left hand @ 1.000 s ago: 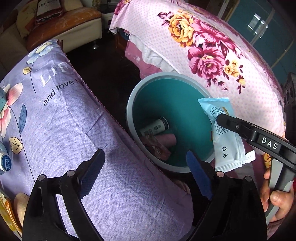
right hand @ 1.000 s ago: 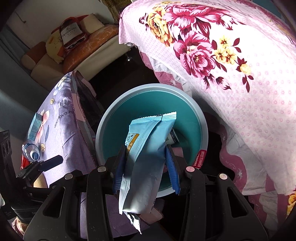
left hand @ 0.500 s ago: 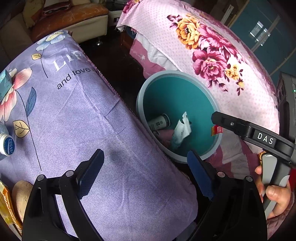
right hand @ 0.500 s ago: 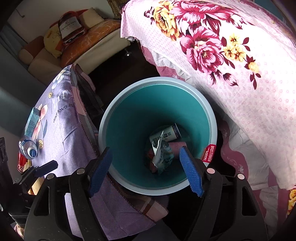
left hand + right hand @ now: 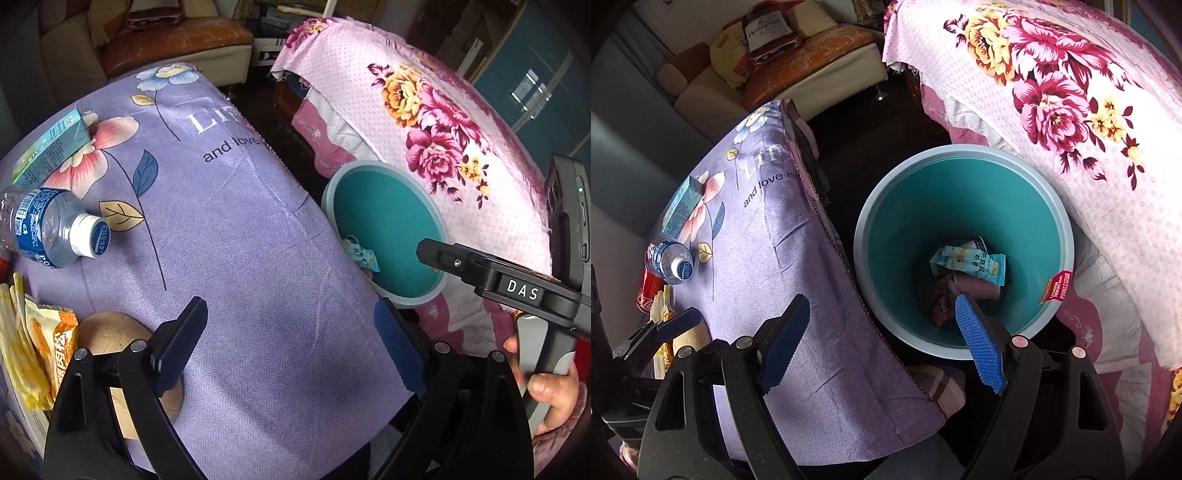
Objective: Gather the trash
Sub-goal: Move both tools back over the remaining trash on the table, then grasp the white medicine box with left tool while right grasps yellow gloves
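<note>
A teal bin (image 5: 919, 206) stands on the floor between the purple-clothed table (image 5: 798, 266) and a pink floral cover. The light-blue packet (image 5: 967, 264) lies at its bottom on other wrappers. My right gripper (image 5: 882, 301) hangs over the bin's near rim, its jaws opening with nothing between them. My left gripper (image 5: 288, 310) is open and empty above the table (image 5: 240, 240). On the table's left lie a plastic bottle (image 5: 48, 225), a small carton (image 5: 48, 147), a yellow-orange wrapper (image 5: 40, 347) and a round brown thing (image 5: 107, 332). The left wrist view also shows the bin (image 5: 388, 221).
A red can (image 5: 648, 291) lies beyond the bottle (image 5: 668, 262). The pink floral cover (image 5: 443, 110) rises to the right of the bin. A sofa (image 5: 820, 62) stands at the back. A hand (image 5: 554, 395) holds the right gripper's handle.
The right gripper opened and the light-blue packet dropped into the bin. Both grippers shifted left toward the table; the bottle, carton and wrapper came into the left wrist view.
</note>
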{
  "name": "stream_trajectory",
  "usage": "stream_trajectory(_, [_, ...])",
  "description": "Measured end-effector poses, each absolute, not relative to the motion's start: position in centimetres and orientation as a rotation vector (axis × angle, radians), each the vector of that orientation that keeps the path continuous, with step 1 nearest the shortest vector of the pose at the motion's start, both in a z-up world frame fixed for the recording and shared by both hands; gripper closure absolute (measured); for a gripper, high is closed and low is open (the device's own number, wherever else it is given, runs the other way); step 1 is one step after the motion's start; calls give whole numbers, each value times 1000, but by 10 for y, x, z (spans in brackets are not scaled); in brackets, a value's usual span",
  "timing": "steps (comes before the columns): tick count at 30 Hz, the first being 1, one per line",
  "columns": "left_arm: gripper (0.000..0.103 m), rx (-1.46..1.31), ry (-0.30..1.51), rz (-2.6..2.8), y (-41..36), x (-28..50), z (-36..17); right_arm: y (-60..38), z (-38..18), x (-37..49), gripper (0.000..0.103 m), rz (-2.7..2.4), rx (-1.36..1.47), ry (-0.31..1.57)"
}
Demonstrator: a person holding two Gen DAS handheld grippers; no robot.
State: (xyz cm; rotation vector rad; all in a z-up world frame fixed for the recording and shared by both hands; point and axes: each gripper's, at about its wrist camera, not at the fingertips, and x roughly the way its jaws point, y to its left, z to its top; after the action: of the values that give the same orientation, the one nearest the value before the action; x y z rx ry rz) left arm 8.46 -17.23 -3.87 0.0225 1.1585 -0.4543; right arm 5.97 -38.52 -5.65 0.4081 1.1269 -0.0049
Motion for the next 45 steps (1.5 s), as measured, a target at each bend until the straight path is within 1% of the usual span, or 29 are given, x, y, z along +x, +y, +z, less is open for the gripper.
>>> stream_trajectory(10, [11,-27,1111,-360,-97,71,-17,-319,-41,62,25,91,321,1146])
stream_trajectory(19, [11,-123,1076,-232,-5,58,-9,-253,-25,65,25,187,215,1157])
stream_trajectory(24, [11,-159,1083,-153,45,47,-16,-221,-19,67,25,234,171,1166])
stream_trajectory(29, [11,-177,1143,-85,81,40,-37,-188,-12,70,25,308,143,1177])
stream_trajectory(33, [11,-215,1185,-94,92,37,-49,-161,-4,72,25,360,108,1171])
stream_trajectory(43, [11,-239,1211,-130,85,40,-68,-118,-1,79,25,419,56,1199])
stream_trajectory(44, [11,-235,1195,-125,86,38,-68,-114,-1,80,25,423,53,1204])
stream_trajectory(45, [15,-229,1180,-120,87,36,-67,-111,-2,81,25,427,49,1208])
